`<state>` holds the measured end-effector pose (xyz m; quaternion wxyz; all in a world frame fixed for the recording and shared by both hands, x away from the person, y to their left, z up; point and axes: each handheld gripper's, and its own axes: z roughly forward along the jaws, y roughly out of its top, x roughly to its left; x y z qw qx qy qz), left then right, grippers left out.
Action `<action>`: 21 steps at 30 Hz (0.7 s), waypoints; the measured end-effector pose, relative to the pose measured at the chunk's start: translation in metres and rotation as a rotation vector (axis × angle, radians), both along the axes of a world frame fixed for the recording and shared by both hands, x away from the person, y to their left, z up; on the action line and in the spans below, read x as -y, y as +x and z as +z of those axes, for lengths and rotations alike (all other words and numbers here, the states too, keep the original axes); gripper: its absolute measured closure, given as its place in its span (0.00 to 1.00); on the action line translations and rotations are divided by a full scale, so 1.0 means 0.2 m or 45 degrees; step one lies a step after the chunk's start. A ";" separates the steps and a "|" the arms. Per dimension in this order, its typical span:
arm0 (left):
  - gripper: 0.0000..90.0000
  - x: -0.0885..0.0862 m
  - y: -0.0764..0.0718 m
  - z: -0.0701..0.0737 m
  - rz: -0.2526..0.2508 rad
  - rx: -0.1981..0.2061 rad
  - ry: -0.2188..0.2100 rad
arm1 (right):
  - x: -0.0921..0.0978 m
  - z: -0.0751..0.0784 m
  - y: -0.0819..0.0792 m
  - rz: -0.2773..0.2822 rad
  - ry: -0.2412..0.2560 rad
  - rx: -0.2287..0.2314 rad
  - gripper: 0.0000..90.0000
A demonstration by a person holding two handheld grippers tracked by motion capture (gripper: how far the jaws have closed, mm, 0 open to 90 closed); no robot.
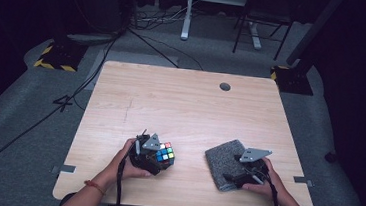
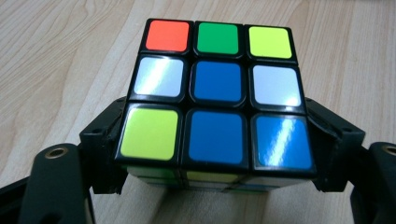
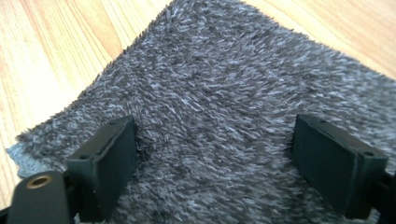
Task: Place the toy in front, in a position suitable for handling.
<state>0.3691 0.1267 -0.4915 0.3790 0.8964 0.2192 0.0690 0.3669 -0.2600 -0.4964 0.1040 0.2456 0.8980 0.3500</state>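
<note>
On the near left of the table [image 1: 187, 91], my left gripper [image 2: 215, 154] is clamped on the cube [image 2: 217, 93]: rigid, slick faces, so I grip opposite sides. Right gripper [image 3: 215, 154] spread wide over the cloth [image 3: 243, 93]: soft, limp, pinch an edge.

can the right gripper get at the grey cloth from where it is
Probably yes. The right gripper hangs right over the grey cloth with its jaws spread apart and nothing between them and the pile. The left gripper is off to the side, shut on the cube.
</note>
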 end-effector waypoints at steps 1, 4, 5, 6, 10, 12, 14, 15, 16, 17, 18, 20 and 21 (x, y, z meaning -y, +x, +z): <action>0.24 0.00 0.00 0.00 0.004 -0.003 0.002 | 0.00 0.00 0.00 0.000 0.000 0.000 0.17; 0.23 -0.01 0.00 -0.01 0.023 -0.011 0.001 | 0.01 0.00 0.00 0.004 0.012 -0.007 0.17; 0.23 -0.01 0.00 -0.01 0.028 -0.012 0.004 | 0.00 0.00 0.00 0.001 0.008 -0.014 0.18; 0.23 -0.01 0.00 -0.01 0.028 -0.012 0.004 | 0.00 0.00 0.00 0.001 0.008 -0.014 0.18; 0.22 -0.02 0.00 -0.01 0.035 -0.001 0.029 | 0.00 0.02 0.00 0.019 -0.006 -0.025 0.32; 0.22 -0.03 0.01 -0.01 0.037 -0.005 0.025 | 0.02 0.02 0.00 0.026 0.008 -0.017 0.47; 0.22 -0.03 0.01 -0.01 0.037 -0.004 0.022 | 0.04 0.02 0.01 0.007 0.026 -0.013 0.59; 0.22 -0.02 0.01 -0.01 0.034 -0.001 0.020 | 0.04 0.02 0.01 0.006 0.029 -0.009 0.63; 0.22 -0.02 0.00 -0.01 0.030 0.003 0.025 | 0.05 0.02 0.02 0.003 0.029 -0.010 0.67; 0.23 -0.02 0.00 -0.01 0.030 0.008 0.028 | 0.05 0.03 0.02 0.000 0.026 -0.005 0.71; 0.24 -0.02 0.00 -0.01 0.030 0.008 0.024 | 0.05 0.03 0.02 -0.003 0.022 0.000 0.73; 0.26 -0.02 0.00 -0.01 0.024 0.005 0.022 | 0.05 0.03 0.02 -0.005 0.011 0.013 0.77; 0.26 -0.02 0.01 -0.01 0.020 0.004 0.021 | 0.05 0.03 0.02 -0.012 0.006 0.018 0.79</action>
